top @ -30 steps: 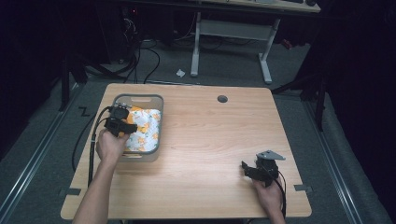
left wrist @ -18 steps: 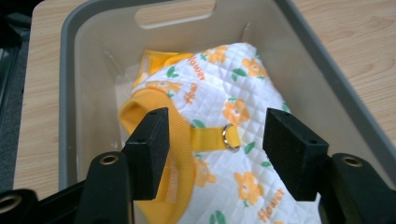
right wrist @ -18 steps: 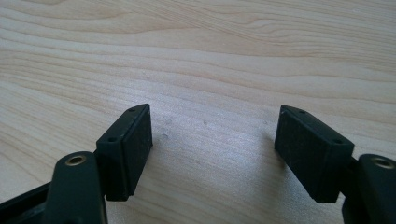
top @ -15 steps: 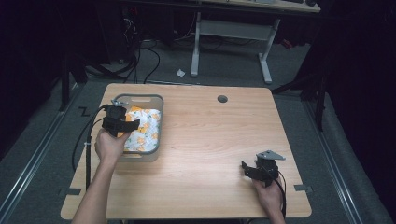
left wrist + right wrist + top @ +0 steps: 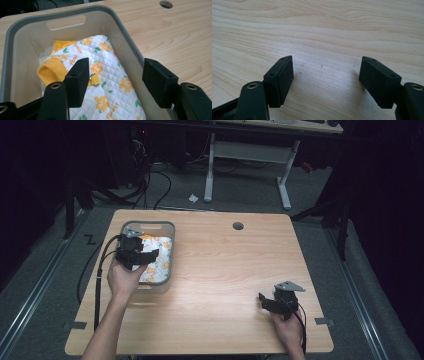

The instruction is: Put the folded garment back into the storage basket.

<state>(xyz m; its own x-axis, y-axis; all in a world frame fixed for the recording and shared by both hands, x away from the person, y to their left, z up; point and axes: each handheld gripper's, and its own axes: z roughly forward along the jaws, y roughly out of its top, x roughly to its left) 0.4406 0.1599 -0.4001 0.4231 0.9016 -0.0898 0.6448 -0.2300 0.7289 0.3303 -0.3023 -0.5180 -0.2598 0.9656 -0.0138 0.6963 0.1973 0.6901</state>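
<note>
Quilted white fabric printed with orange flowers, green leaves and the word "flower" makes up the small garment (image 5: 110,82), which lies folded inside the grey plastic bin (image 5: 75,13). Its cuff and collar edges are plain yellow-orange ribbing, bunched toward the bin's left wall, and a small metal ring sits on the quilted panel near the middle. The bin stands on the left part of the wooden bench (image 5: 235,275), with a handle slot cut into its far wall. The left gripper (image 5: 113,82) hangs over the bin above the garment; its jaws have just been opening and stand wide, the pads clear of the cloth with nothing gripped. The right gripper (image 5: 325,80) rests low over bare wood near the bench's right front corner, jaws spread wide and empty.
</note>
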